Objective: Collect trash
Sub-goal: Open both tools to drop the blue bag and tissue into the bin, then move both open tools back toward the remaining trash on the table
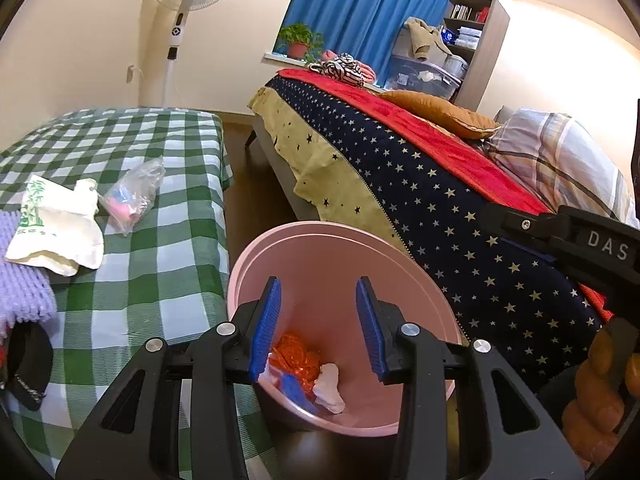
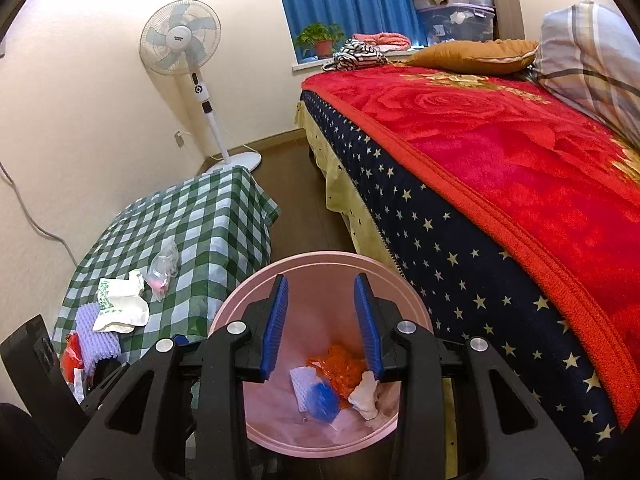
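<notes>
A pink bin (image 1: 320,248) stands on the floor between the checked table and the bed; it also shows in the right wrist view (image 2: 320,260). Inside lie orange netting (image 2: 344,368), a white crumpled paper (image 2: 364,396) and a blue and white piece (image 2: 316,396). My left gripper (image 1: 320,328) is open and empty above the bin. My right gripper (image 2: 322,324) is open and empty above it too. On the table lie a white wrapper with green print (image 1: 56,228), a clear plastic bag (image 1: 132,196) and a purple foam net (image 1: 20,280).
The green checked table (image 1: 160,152) is at left, the bed with a red blanket (image 2: 520,160) at right. A standing fan (image 2: 180,40) is by the far wall. A red packet (image 2: 72,360) and dark objects lie at the table's near end.
</notes>
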The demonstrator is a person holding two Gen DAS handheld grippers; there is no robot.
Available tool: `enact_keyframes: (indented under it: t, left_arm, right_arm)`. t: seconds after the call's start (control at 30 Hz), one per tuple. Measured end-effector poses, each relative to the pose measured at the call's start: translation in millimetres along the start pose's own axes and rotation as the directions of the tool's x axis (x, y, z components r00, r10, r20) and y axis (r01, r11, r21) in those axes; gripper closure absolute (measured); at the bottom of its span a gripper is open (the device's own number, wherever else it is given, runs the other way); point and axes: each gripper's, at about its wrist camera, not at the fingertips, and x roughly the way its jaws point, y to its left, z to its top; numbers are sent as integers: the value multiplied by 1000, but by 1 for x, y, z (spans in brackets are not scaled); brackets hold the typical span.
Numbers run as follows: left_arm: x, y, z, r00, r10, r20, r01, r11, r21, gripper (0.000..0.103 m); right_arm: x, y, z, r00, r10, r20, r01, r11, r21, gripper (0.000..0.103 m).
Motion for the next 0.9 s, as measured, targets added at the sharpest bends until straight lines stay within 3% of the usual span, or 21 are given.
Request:
enact_keyframes:
  t: [0.27,0.5,0.63,0.9]
  left_arm:
    - [-25,13,6,998,33,51,-33,999,-1,70]
    - [-54,33,11,987,117,106,-114,993,-34,70]
    - [-77,49,14,965,214,152,-207,976,-59,69]
    - [-108,82,13,924,334,188,-315,941,-124,69]
  right_arm:
    - [-7,12,-4,999,36,34,-35,999,-34,68]
    - [-11,30,-11,996,78,43,-74,994,-77,68]
    - [-11,40,-16,994,100,39,-97,991,-93,68]
    - [-12,64,-23,989,146,28,-142,982,-122,68]
